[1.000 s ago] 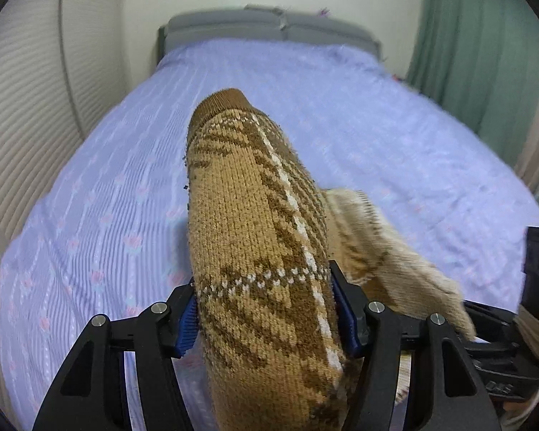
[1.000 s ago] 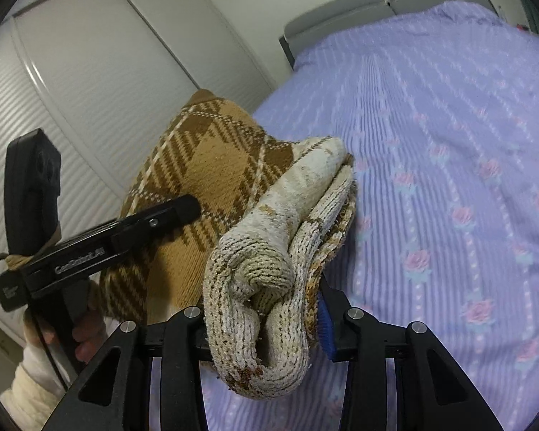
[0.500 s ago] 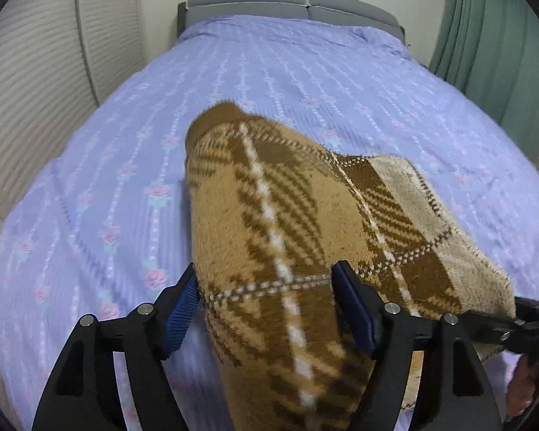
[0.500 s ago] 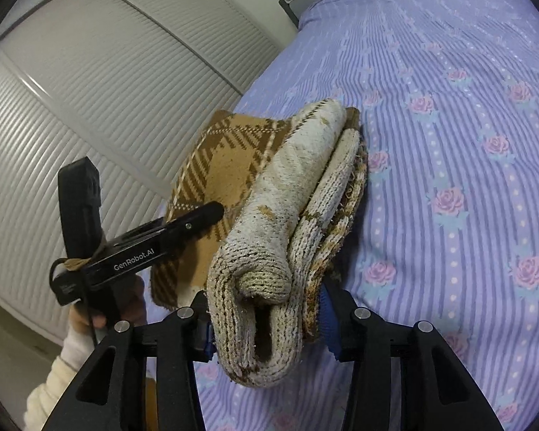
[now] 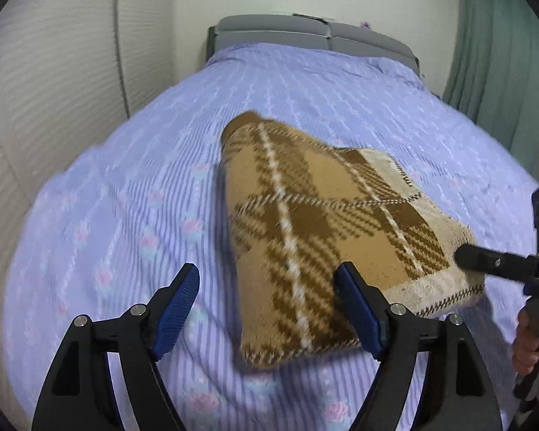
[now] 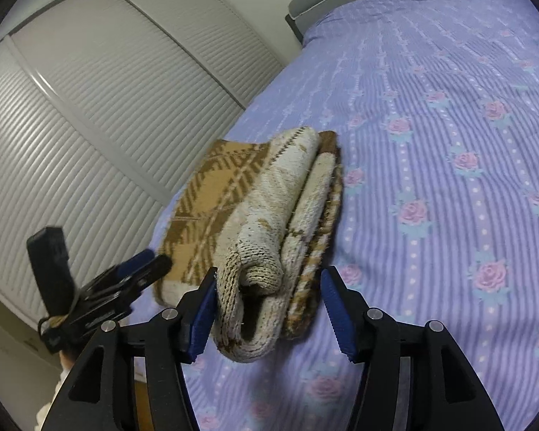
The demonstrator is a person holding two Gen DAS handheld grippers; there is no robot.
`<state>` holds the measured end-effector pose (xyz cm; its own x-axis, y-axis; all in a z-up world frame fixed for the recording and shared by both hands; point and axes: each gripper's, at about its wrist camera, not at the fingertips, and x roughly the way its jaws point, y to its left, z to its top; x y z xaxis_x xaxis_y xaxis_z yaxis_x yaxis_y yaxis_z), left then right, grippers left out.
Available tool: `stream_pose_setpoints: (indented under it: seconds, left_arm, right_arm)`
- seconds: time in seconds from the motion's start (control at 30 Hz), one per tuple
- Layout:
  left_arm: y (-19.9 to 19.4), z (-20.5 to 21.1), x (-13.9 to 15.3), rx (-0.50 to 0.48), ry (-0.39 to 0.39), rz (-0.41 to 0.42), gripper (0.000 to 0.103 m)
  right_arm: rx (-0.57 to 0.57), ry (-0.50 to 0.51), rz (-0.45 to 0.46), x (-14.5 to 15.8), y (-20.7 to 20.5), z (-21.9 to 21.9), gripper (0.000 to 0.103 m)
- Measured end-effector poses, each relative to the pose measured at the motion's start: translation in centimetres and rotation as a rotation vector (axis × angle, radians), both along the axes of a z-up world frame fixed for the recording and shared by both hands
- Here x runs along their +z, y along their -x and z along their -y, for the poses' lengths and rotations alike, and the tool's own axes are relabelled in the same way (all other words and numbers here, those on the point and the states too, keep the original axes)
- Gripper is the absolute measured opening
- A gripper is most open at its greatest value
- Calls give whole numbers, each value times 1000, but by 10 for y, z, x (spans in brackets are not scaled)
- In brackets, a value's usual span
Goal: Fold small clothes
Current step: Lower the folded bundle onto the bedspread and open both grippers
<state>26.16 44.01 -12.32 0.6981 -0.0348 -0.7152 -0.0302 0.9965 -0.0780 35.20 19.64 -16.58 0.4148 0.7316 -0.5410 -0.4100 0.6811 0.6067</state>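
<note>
1. The knitted sweater (image 5: 327, 222) lies folded on the purple bedspread (image 5: 125, 197), near the side of the bed that is closest to the white wardrobe doors (image 6: 100, 107). It is brown and tan with a check pattern, and its inner side is cream.
2. The left gripper (image 5: 269, 309) has its jaws spread wide. The near corner of the sweater is between them, but the blue pads (image 5: 178, 305) do not press it; the left pad is clearly apart from the cloth.
3. The right gripper (image 6: 267, 309) is also spread. The thick rolled edge of the sweater sits between its jaws. The left pad is touching or almost touching the knit, and the right pad stands clear of it.
4. I judge the sweater to be soft and thick, rather light, and not fragile. The knit is rough, so it should not slip from the pads, but it is limp and will sag where it is not held.
5. The layers at the rolled edge (image 6: 255, 269) look loose, so I think they can open if only one layer is taken.
6. A good place to take hold is the folded edge, through all layers together, with one gripper at each end, so the bundle keeps its shape.
7. The fold looks nearly complete; perhaps only flattening remains.
</note>
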Motion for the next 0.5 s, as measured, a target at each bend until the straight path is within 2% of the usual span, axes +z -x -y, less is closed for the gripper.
stream_pose_setpoints:
  seconds: [0.07,0.2,0.27,0.33,0.4,0.47,0.5]
  left_arm:
    - [2,-5,-6,15,34,-7,82]
    - [6,-5,-11,68,37,-12,85]
    - [8,-2,-10,124,21,-23,88]
    - [11,6,-5,186,-20,-40,88]
    - [13,23,7,245,-138,-60,87]
    - [19,41,20,265,-213,-62,87]
    - [23,47,26,252,-214,-54,87]
  right_arm:
    - [3,12,-11,-5,-4,2,57]
    - [24,78,29,-1,-4,-13,57]
    - [32,97,31,3,-4,-16,57]
    - [44,105,28,7,-5,-17,59]
    - [55,119,43,18,-3,-17,59]
    - [54,123,65,32,1,-14,60]
    - [50,122,79,39,5,-8,62]
